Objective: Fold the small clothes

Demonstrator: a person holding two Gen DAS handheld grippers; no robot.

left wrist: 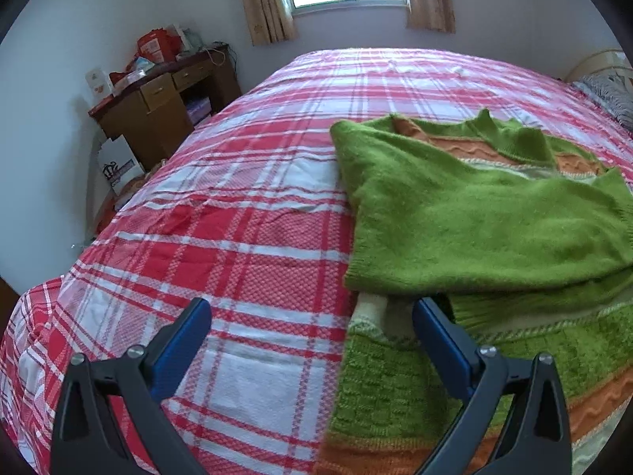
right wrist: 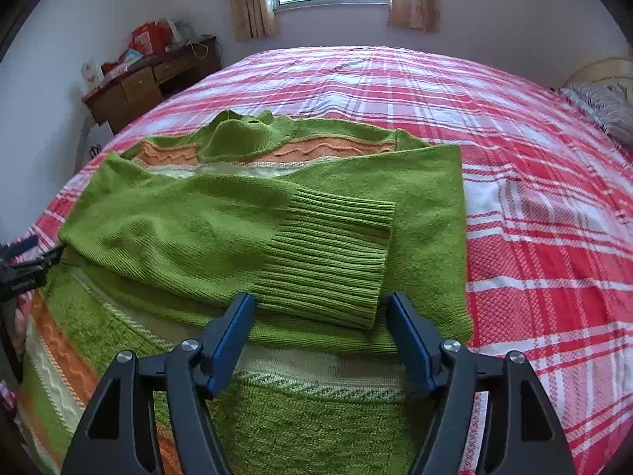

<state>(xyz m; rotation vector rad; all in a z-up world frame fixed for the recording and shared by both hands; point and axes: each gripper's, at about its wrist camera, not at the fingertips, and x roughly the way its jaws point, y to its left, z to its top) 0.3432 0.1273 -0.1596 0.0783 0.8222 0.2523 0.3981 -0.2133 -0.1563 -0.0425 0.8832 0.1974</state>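
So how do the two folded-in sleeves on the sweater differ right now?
The right sleeve lies flat beneath, running straight down the sweater's right edge. The left sleeve crosses the body on top of it.

The left sleeve's ribbed cuff shows in full, in front of the open right gripper; the right sleeve's cuff is hidden.

Both are plain green knit, folded over the striped body.

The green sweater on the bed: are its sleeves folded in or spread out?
Folded in. Both sleeves lie across the green sweater; the ribbed cuff rests on its body.
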